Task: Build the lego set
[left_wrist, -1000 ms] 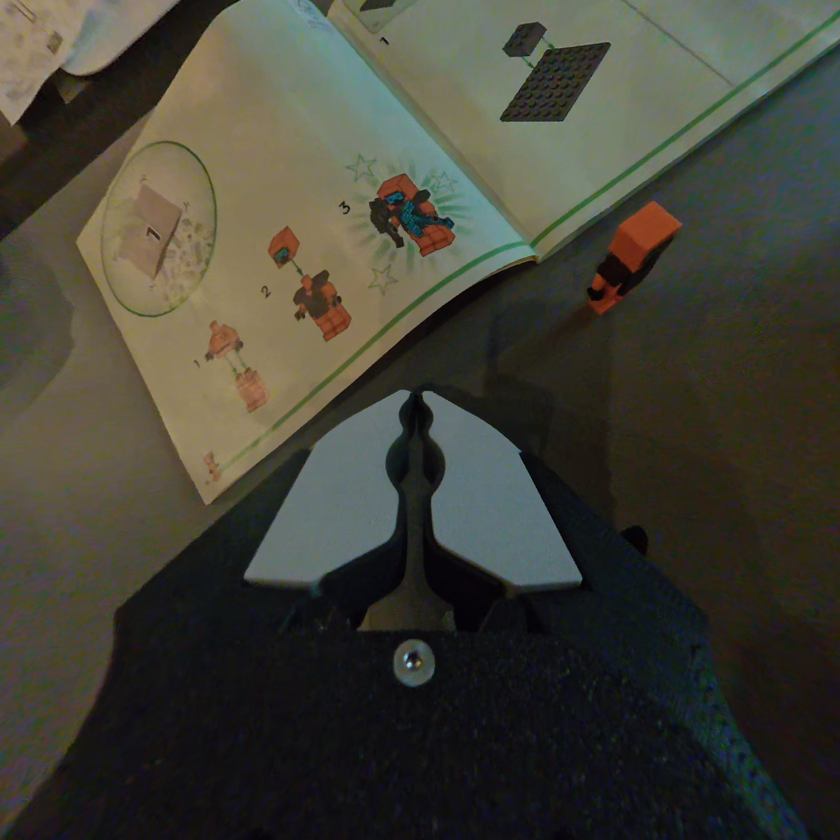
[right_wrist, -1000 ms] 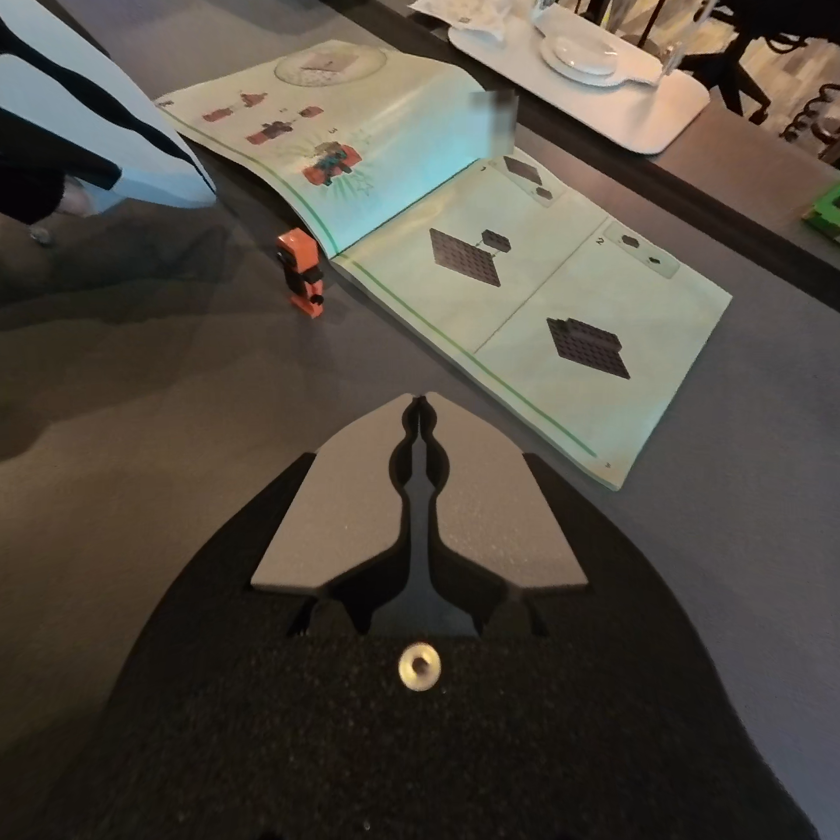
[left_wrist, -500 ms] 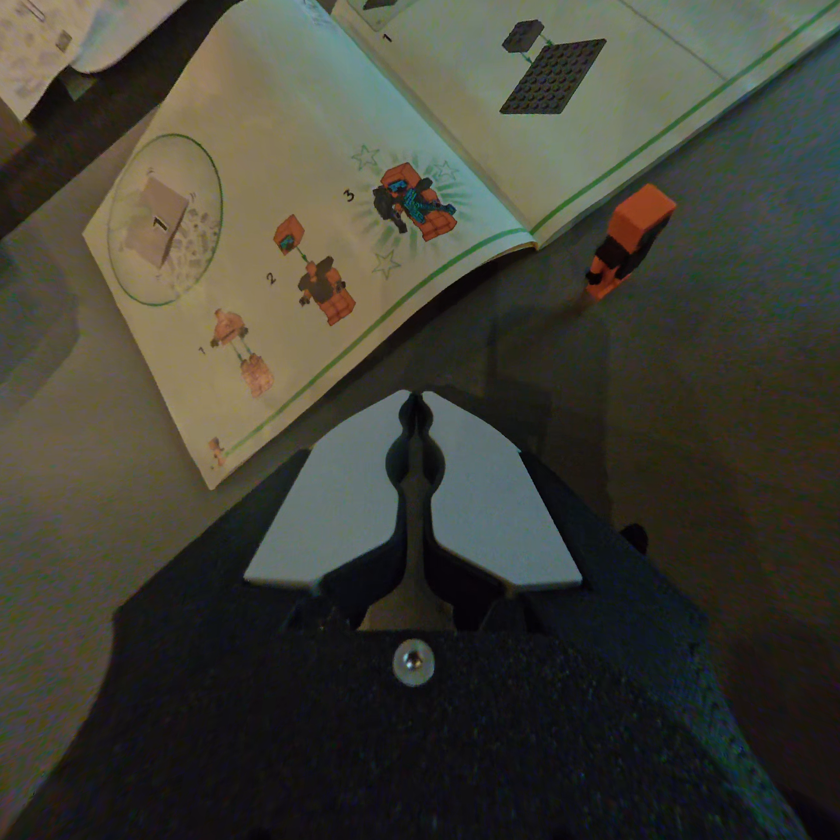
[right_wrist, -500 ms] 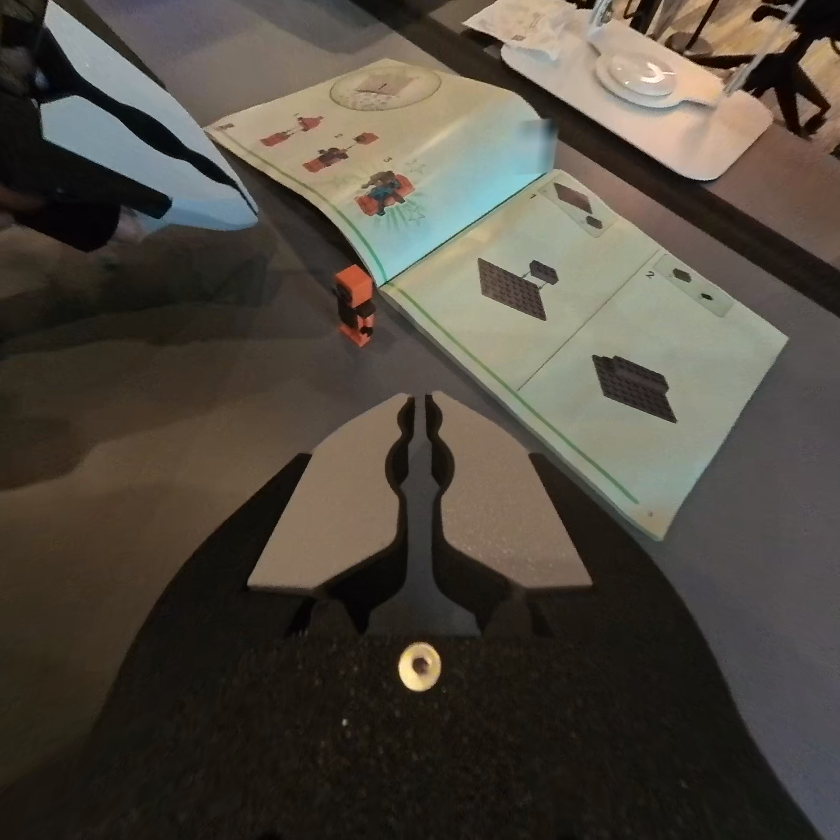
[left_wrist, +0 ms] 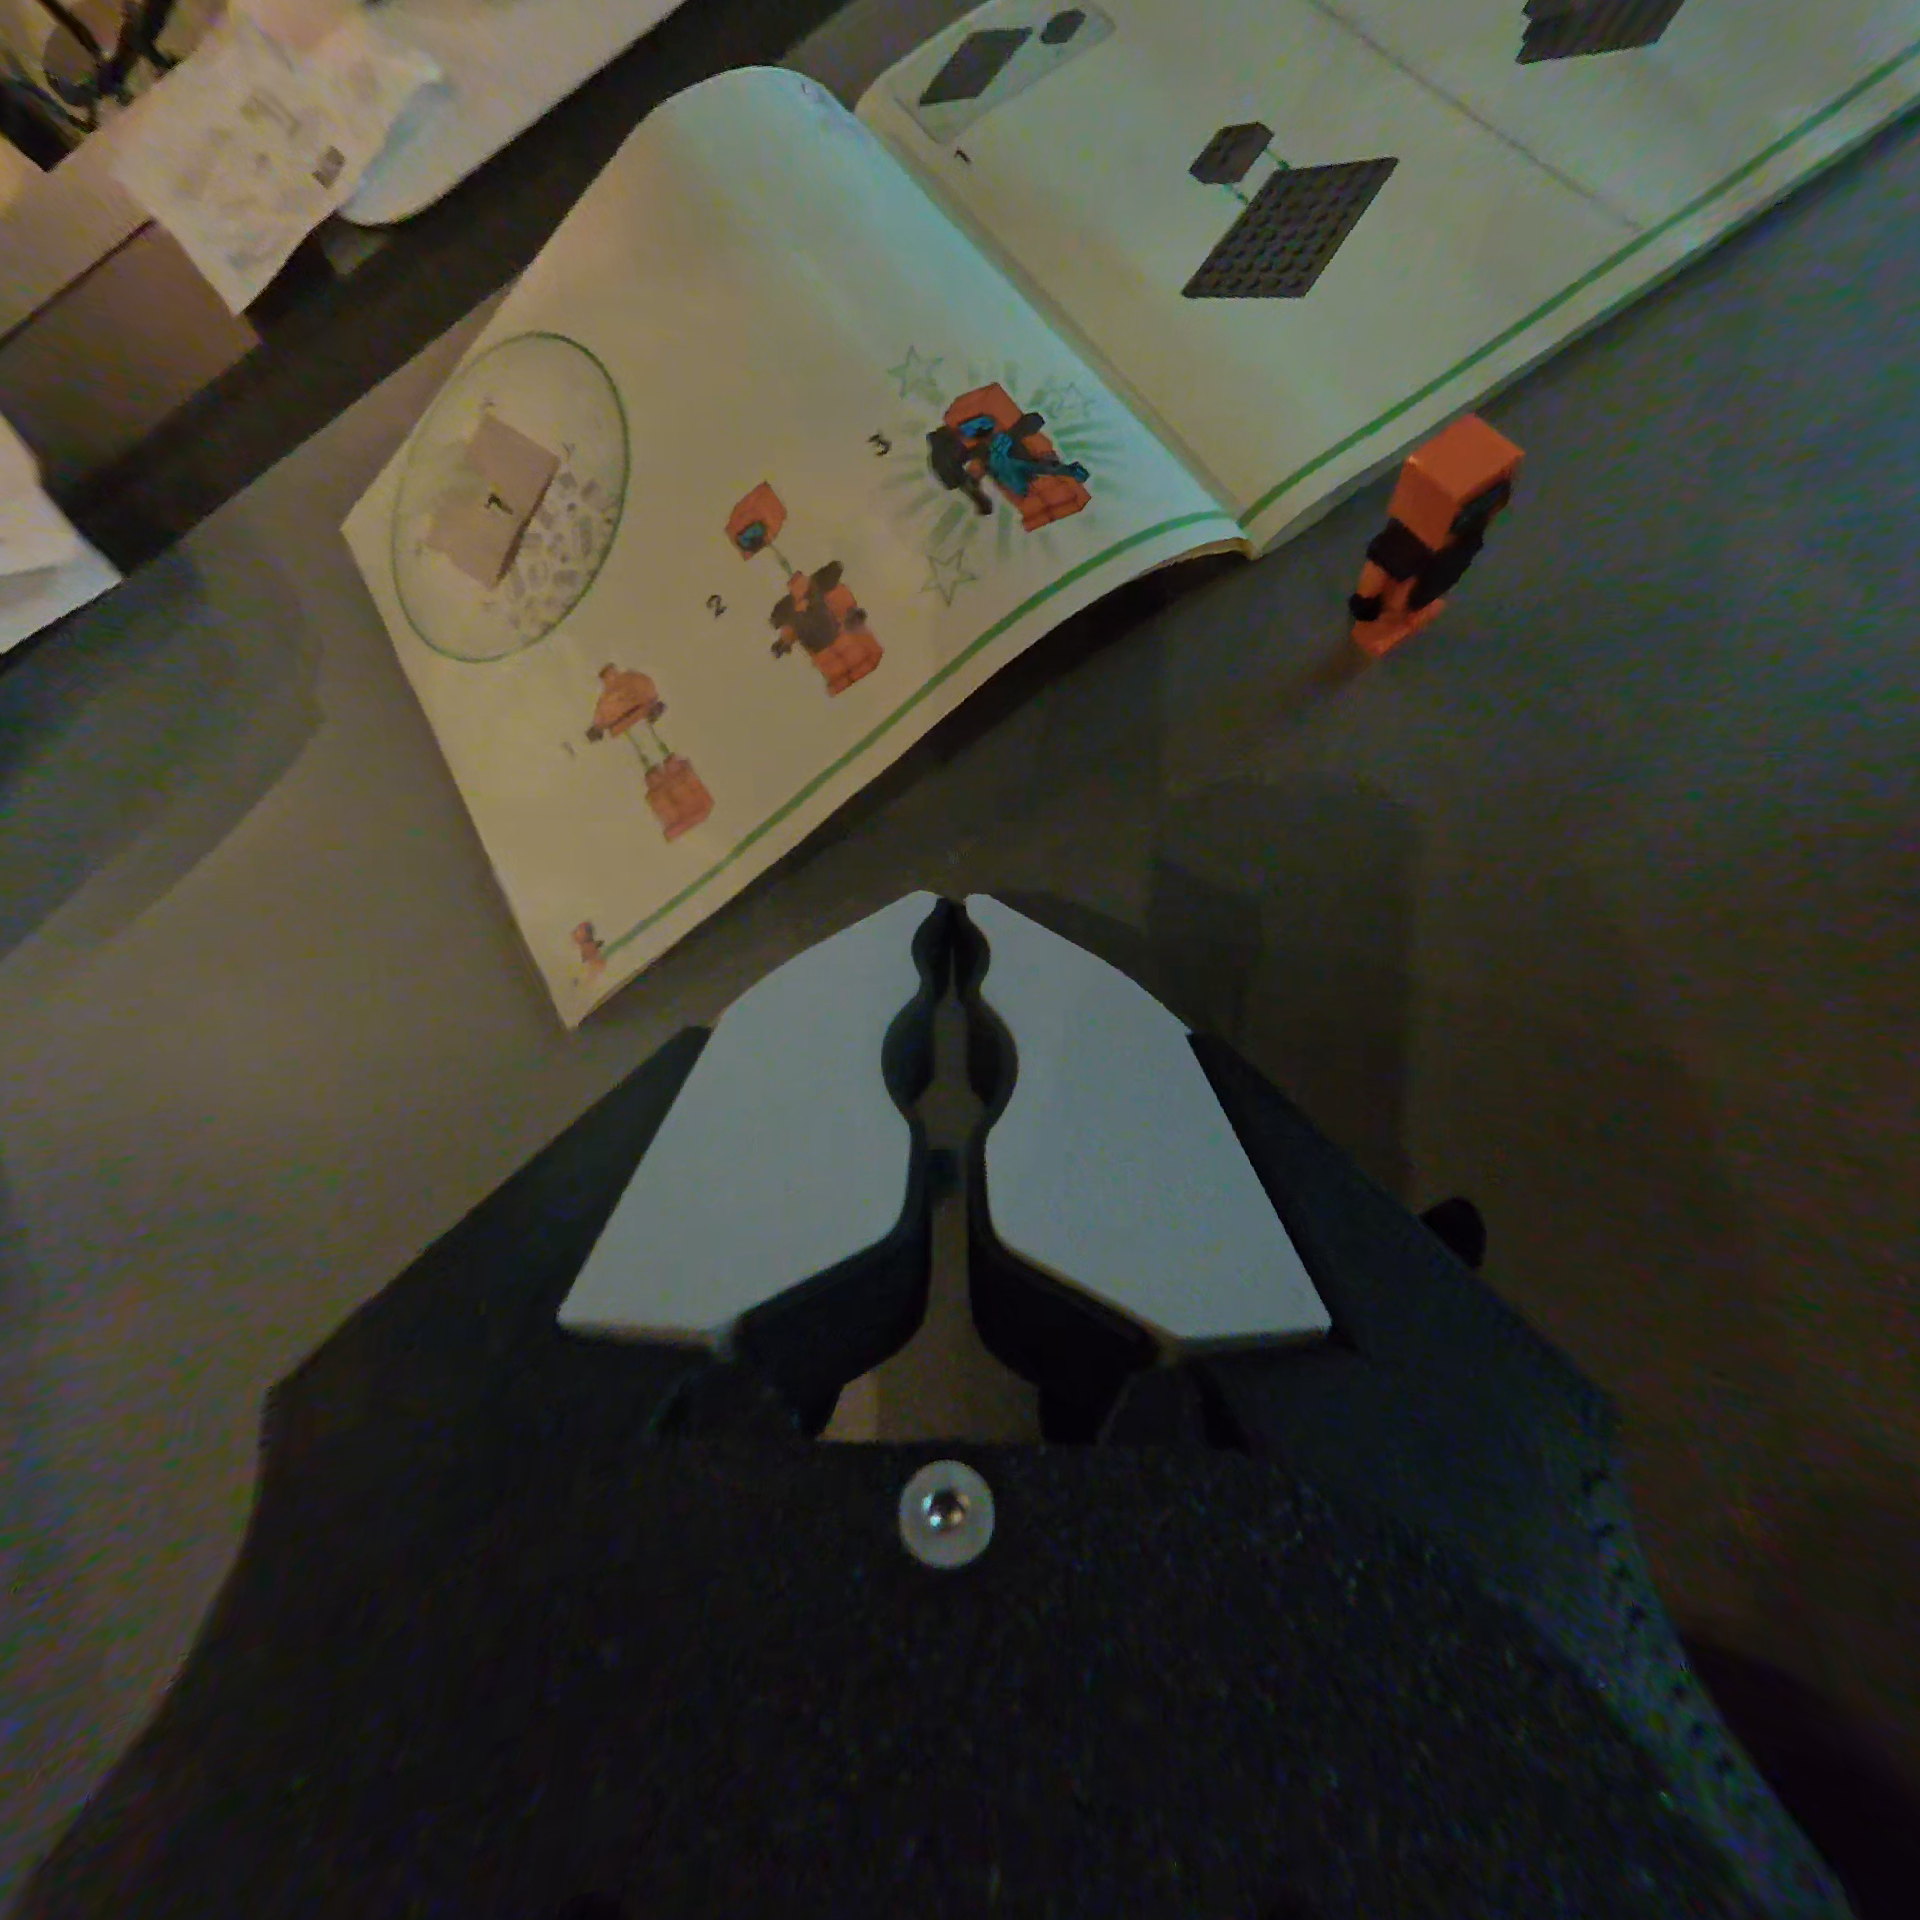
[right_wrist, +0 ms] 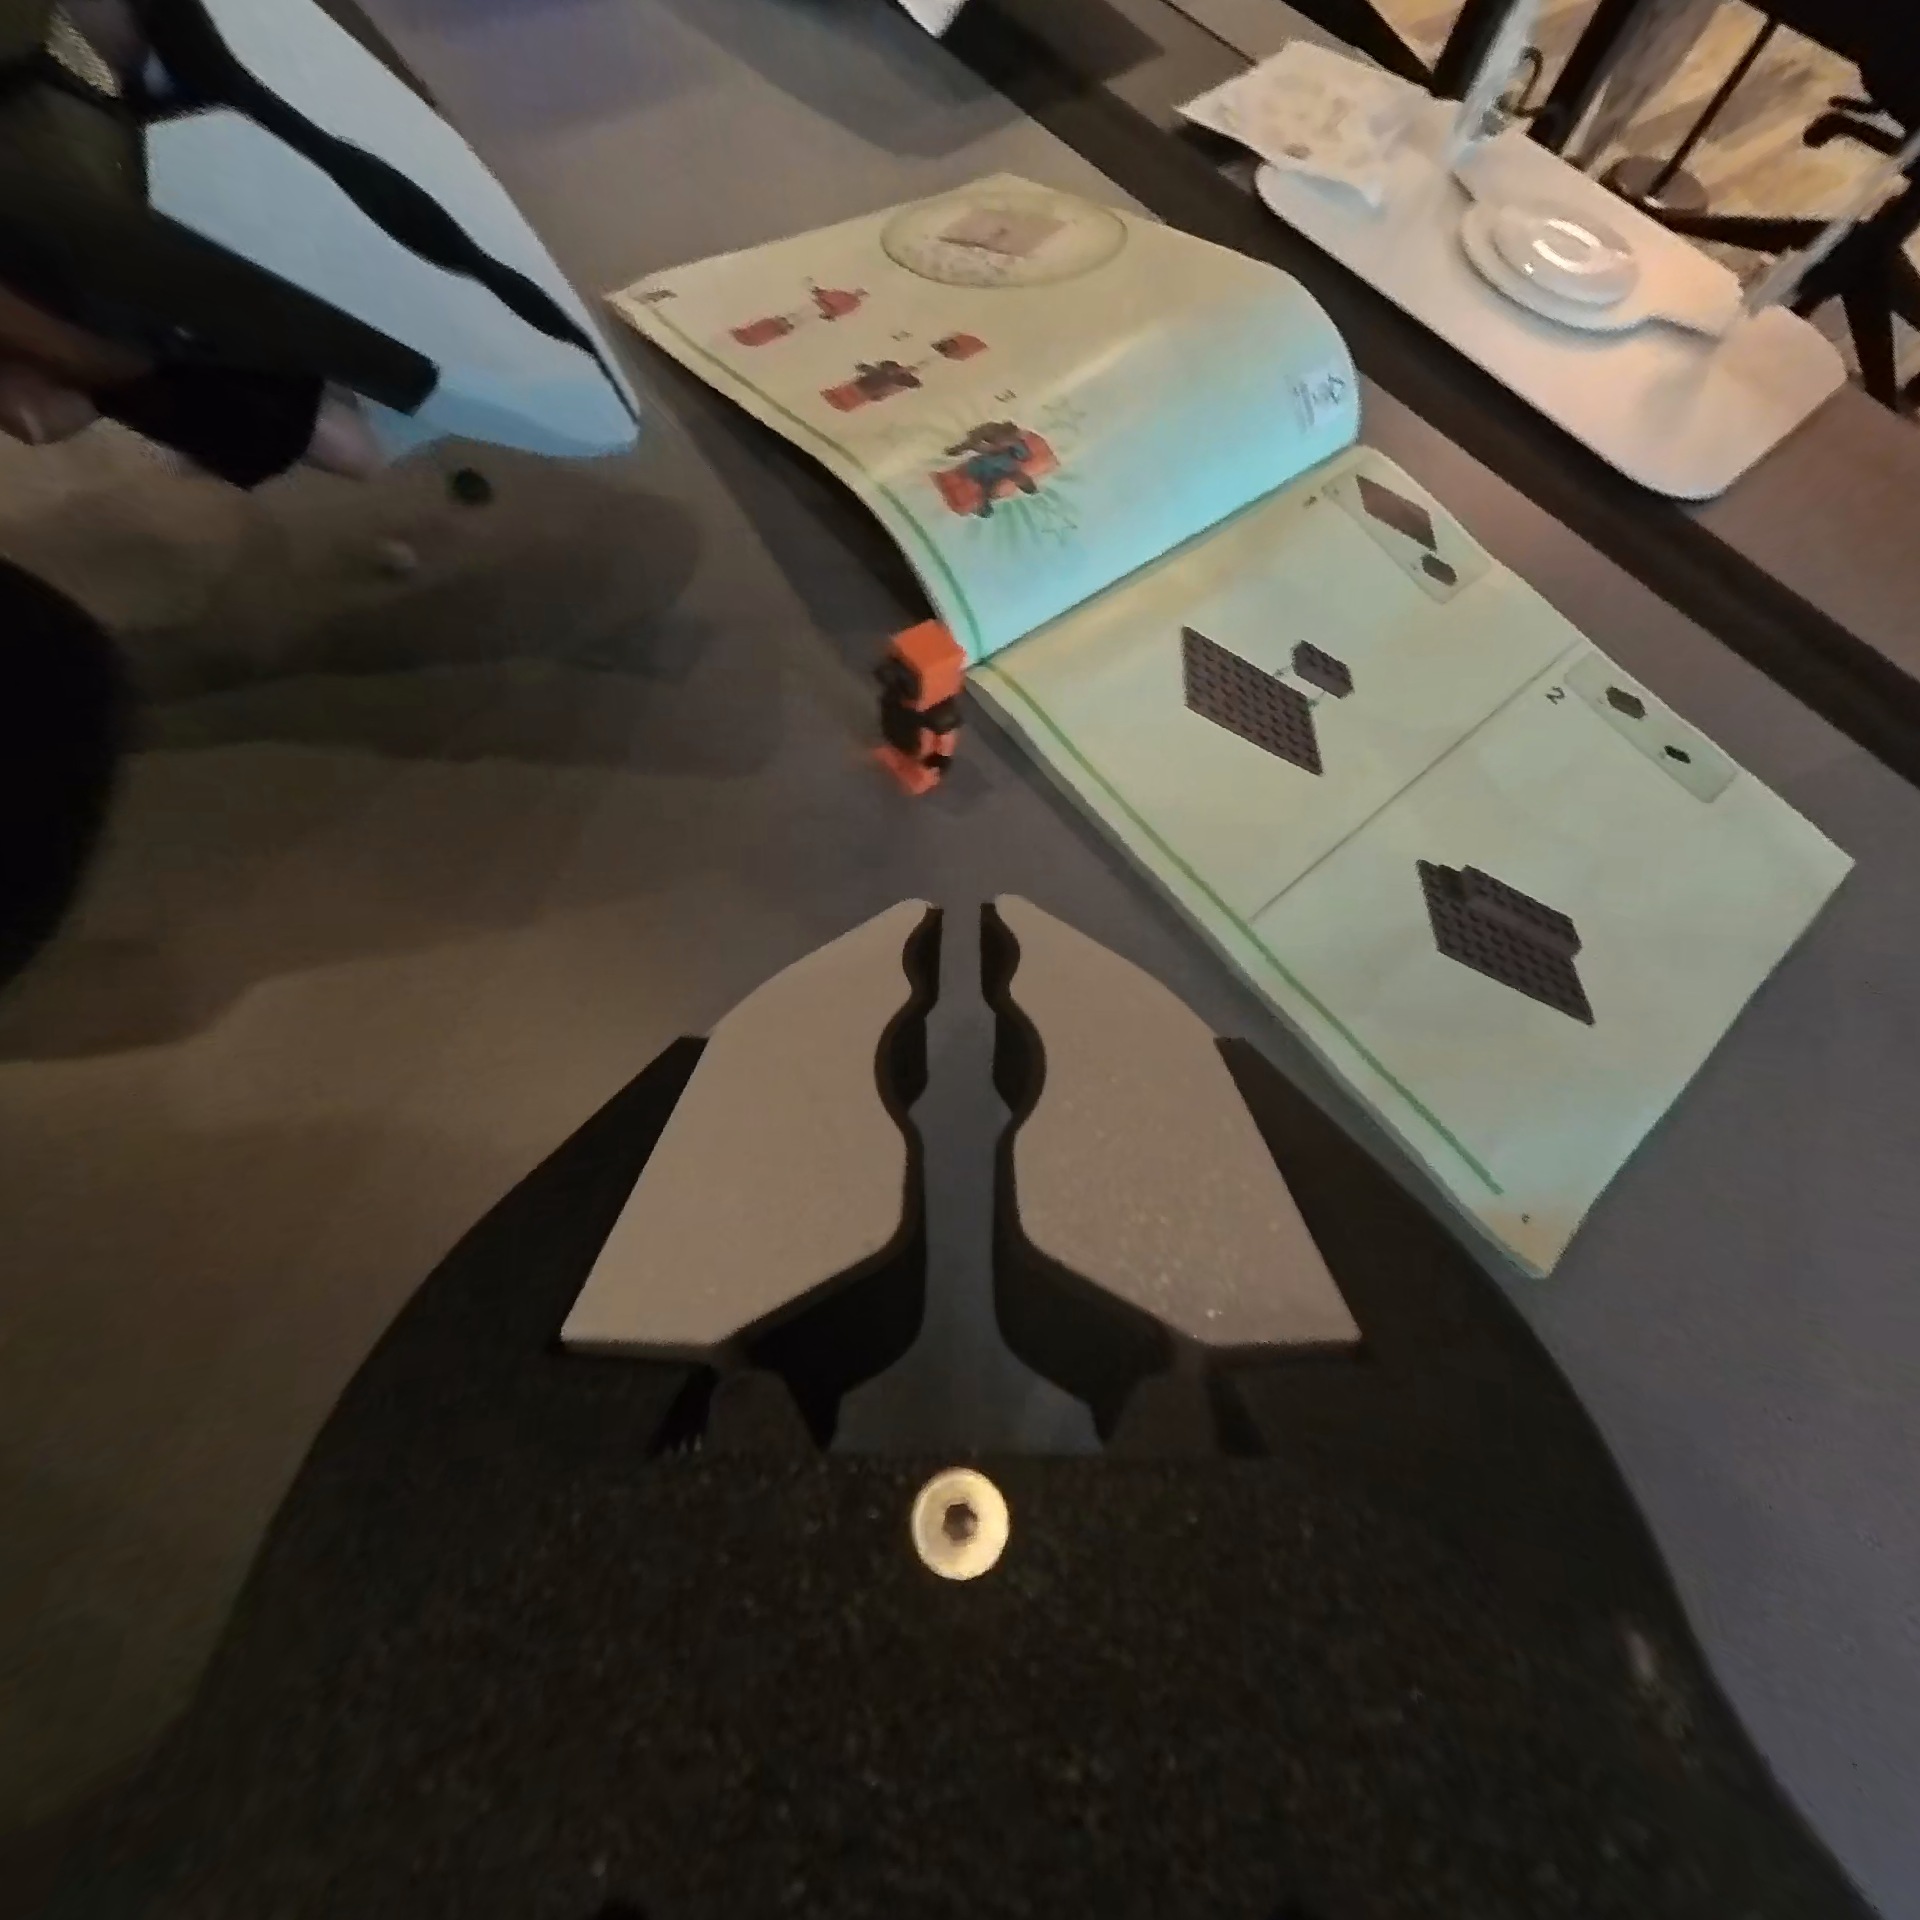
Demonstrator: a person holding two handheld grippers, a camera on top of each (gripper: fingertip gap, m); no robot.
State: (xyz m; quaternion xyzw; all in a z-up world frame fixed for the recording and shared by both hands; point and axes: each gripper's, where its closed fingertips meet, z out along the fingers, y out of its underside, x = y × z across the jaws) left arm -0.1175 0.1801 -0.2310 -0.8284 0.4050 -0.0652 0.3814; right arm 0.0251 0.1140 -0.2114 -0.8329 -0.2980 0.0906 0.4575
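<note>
A small orange and black lego figure stands upright on the grey table, just off the spine of the open instruction booklet. My left gripper is shut and empty, hovering near the booklet's near corner, with the figure ahead to its right. In the right wrist view the figure stands straight ahead of my right gripper, a short way beyond the tips. Its jaws stand a little apart and hold nothing. The booklet lies to its right. The left gripper shows at the upper left.
A white tray with stacked plates and papers sits on a second table beyond a dark gap at the back right. Loose printed sheets and a brown box lie at the far left.
My right gripper's jaws have gone from shut to slightly apart, and the figure now stands nearer and straight ahead of it. The left gripper stays shut and has shifted only slightly.
</note>
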